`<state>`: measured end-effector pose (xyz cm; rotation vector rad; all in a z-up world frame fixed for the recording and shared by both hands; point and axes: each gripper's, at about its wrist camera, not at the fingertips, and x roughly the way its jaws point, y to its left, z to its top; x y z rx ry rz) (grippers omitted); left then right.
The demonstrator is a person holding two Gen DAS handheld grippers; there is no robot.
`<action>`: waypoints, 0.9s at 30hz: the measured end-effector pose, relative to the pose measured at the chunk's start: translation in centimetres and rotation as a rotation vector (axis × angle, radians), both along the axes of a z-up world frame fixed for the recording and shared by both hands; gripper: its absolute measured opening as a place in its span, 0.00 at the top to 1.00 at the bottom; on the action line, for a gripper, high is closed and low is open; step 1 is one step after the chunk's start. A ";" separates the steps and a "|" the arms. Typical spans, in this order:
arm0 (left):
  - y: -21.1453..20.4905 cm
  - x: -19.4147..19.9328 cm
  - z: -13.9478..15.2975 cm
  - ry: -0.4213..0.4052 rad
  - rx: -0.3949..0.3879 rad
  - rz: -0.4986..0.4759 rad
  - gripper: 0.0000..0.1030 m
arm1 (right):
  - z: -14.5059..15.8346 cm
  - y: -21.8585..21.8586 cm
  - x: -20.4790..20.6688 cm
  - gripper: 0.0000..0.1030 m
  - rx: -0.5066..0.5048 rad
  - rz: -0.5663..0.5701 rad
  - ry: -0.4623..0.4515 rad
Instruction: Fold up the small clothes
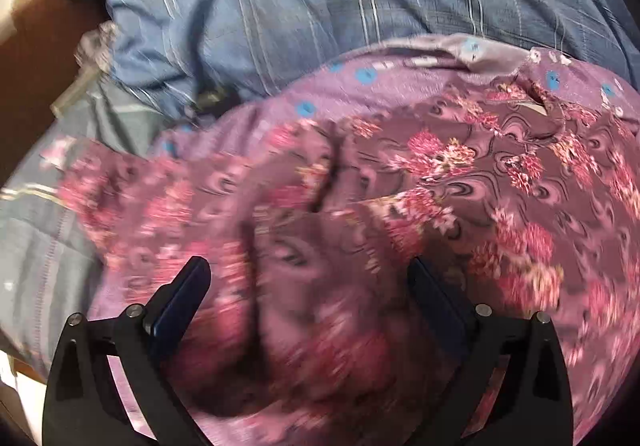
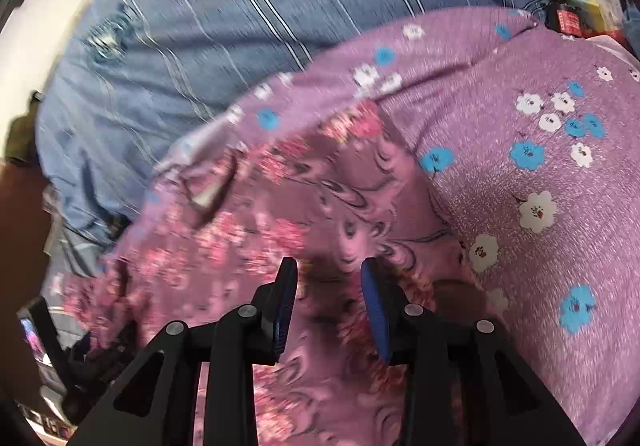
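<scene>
A small maroon garment with pink flowers (image 1: 400,182) lies rumpled on a purple sheet with blue and white flowers (image 2: 520,166). It also shows in the right wrist view (image 2: 304,198). My left gripper (image 1: 310,270) is wide open just above the garment's near part, with cloth bulging between the fingers. My right gripper (image 2: 330,270) is open with a narrower gap, low over the garment's near edge, holding nothing. Both views are blurred by motion.
A blue striped quilt (image 1: 280,6) is heaped behind the garment and shows in the right wrist view (image 2: 200,26) too. A dark bottle and boxes (image 2: 568,18) stand at the far right. A brown wooden edge (image 1: 36,58) lies to the left.
</scene>
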<state>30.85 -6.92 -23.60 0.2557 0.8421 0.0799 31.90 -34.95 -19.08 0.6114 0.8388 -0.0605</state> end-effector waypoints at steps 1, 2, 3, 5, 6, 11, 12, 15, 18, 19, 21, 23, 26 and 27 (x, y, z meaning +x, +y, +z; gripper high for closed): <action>1.0 -0.9 0.8 -0.023 -0.023 0.014 0.03 | 0.7 0.4 -0.5 0.65 -0.001 0.017 -0.030; 2.4 -1.9 1.9 -0.051 -0.070 0.040 0.03 | 1.4 1.0 -1.0 0.64 -0.007 0.041 -0.065; 4.1 -2.9 3.3 -0.082 -0.127 0.078 0.03 | 2.0 1.6 -1.4 0.63 -0.017 0.054 -0.093; 8.0 -5.2 5.7 -0.145 -0.210 0.163 0.03 | 3.5 3.0 -2.7 0.61 -0.037 0.084 -0.156; 9.4 -6.0 6.3 -0.168 -0.224 0.198 0.03 | 4.1 3.7 -3.2 0.59 -0.036 0.100 -0.175; 18.1 -7.7 7.0 -0.157 -0.256 0.378 0.03 | 6.2 7.7 -6.0 0.57 -0.047 0.194 -0.242; 20.1 -7.6 6.8 -0.141 -0.278 0.406 0.03 | 6.2 8.5 -6.5 0.56 -0.041 0.214 -0.250; 24.0 -6.4 6.1 -0.106 -0.350 0.431 0.03 | 5.7 10.1 -6.8 0.54 -0.047 0.271 -0.246; 26.4 -3.9 5.8 -0.066 -0.437 0.390 0.03 | 4.8 11.2 -6.1 0.54 -0.057 0.308 -0.224; 27.1 -3.3 5.7 -0.052 -0.471 0.372 0.03 | 4.4 11.2 -5.6 0.54 -0.052 0.312 -0.214; 27.5 -1.6 5.1 -0.018 -0.524 0.364 0.05 | 4.1 11.2 -5.1 0.54 -0.047 0.310 -0.205; 27.6 -0.2 4.6 -0.002 -0.580 0.348 0.10 | 4.0 11.0 -4.5 0.54 -0.038 0.310 -0.202; 27.9 2.0 3.9 0.025 -0.672 0.342 0.16 | 3.9 10.8 -3.8 0.54 -0.030 0.311 -0.199; 28.1 2.4 3.7 0.028 -0.698 0.346 0.19 | 3.9 10.7 -3.7 0.54 -0.027 0.312 -0.196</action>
